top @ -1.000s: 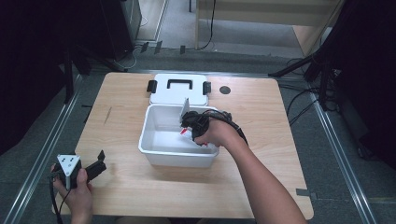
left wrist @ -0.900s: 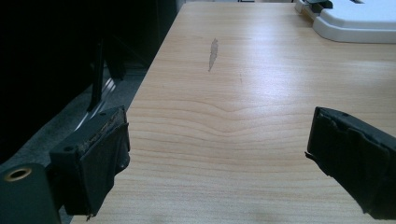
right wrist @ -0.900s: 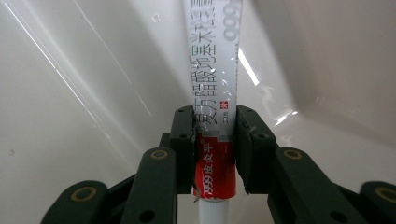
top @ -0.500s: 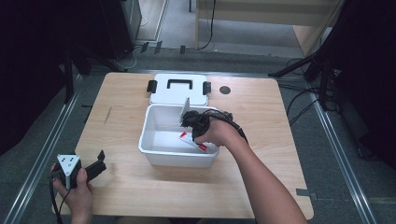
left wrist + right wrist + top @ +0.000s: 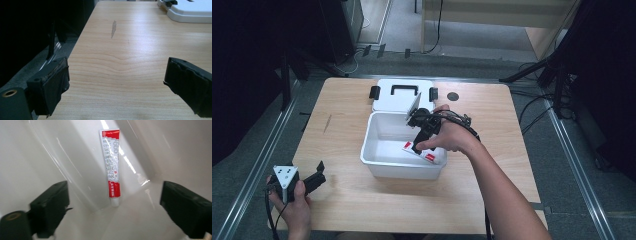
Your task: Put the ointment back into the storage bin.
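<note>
White plastic rectangular bin (image 5: 382, 162) sits mid-table on the pale wooden tabletop (image 5: 362, 200); a red-and-white tube (image 5: 111, 167) lies loose on its floor; the right gripper (image 5: 113, 207) hangs over it, jaws spread, empty; the left gripper (image 5: 117, 82) rests released near the table's front-left corner.

glossy white plastic bin (image 5: 382, 165), pale matt wood-grain table (image 5: 462, 195), shiny red-and-white tube (image 5: 111, 167).

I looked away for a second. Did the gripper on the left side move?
No. The left gripper sits at the same near-left table corner, equally far from the white box.
</note>
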Demonstrator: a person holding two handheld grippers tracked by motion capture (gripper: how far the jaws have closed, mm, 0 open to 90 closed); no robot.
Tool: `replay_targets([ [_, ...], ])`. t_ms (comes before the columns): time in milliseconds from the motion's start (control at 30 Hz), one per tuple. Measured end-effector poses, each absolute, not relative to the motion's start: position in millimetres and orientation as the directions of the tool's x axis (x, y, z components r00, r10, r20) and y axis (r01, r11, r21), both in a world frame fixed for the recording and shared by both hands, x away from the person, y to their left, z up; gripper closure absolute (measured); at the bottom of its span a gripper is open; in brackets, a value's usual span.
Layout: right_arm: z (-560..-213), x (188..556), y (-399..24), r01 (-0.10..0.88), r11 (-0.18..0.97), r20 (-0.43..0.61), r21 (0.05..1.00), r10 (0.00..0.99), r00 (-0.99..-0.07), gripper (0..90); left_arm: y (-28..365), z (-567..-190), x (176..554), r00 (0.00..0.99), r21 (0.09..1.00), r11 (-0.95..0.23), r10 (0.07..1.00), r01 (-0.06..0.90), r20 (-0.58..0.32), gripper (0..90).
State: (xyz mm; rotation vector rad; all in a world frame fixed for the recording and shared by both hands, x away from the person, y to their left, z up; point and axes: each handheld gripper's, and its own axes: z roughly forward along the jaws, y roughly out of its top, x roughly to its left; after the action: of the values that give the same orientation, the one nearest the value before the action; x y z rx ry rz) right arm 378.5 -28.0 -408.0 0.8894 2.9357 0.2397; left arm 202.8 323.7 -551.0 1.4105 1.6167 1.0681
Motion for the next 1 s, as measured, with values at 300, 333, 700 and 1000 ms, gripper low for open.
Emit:
replay_targets([
  [300, -382.9, 375.6, -54.7, 0.587, 0.771, -0.037, 0.248, 0.613, -0.789, 0.0, 323.7, -550.9, 202.7, -0.133, 0.92, 0.052, 0.991, 0.388, 0.0, 6.2],
  [333, -381.3, 374.7, -58.1, 0.584, 0.771, -0.049, 0.254, 0.613, -0.788, 0.0, 323.7, -551.0, 202.7, -0.133, 0.92, 0.052, 0.991, 0.388, 0.0, 6.2],
  [700, -371.8, 370.5, -98.5, 0.618, 0.715, -0.047, 0.326, 0.665, -0.745, 0.0, 323.5, -551.0, 202.5, -0.134, 0.921, 0.051, 0.991, 0.387, 0.002, 6.3],
  [1000, -380.0, 365.8, -138.7, 0.65, 0.638, -0.025, 0.413, 0.721, -0.692, 0.0, 323.3, -551.0, 202.3, -0.132, 0.922, 0.047, 0.991, 0.385, 0.005, 6.3],
])
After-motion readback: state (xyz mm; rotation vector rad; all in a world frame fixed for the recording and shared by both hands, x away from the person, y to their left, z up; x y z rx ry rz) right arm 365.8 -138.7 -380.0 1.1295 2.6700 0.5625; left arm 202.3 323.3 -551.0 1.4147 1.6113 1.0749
